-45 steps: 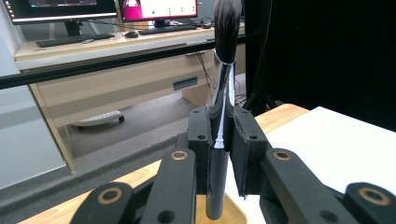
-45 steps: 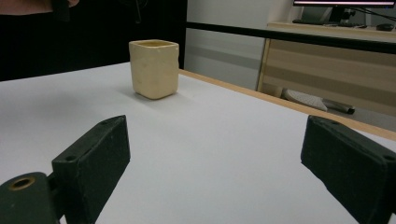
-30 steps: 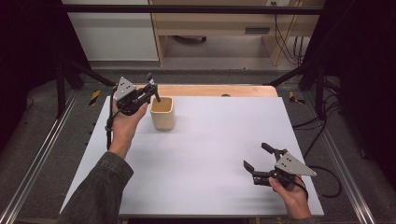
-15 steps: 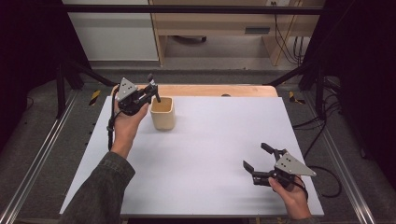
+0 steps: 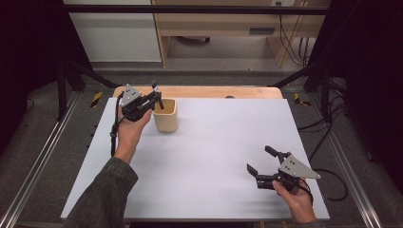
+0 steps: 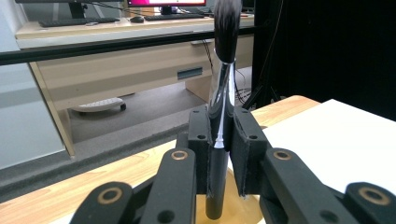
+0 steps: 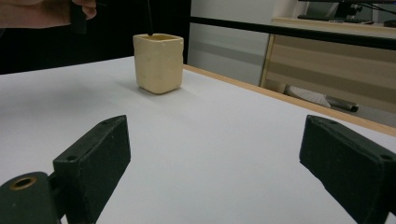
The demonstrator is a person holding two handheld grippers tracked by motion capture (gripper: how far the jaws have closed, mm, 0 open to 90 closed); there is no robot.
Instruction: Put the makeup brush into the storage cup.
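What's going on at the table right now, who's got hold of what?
The left gripper is shut on a black makeup brush, bristles up, holding it upright with the handle's lower end at the mouth of the cream square cup near the far left of the white table. From these views the handle tip looks level with the rim, not clearly inside. The right gripper sits low at the near right, jaws wide open, holding nothing.

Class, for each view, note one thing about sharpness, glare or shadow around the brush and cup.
Left gripper view: a bright glare streak runs down the glossy black-handled brush; its bristles look soft. Right gripper view: the cream square cup casts a faint shadow; the near right tongs are blurred. High view: even light.
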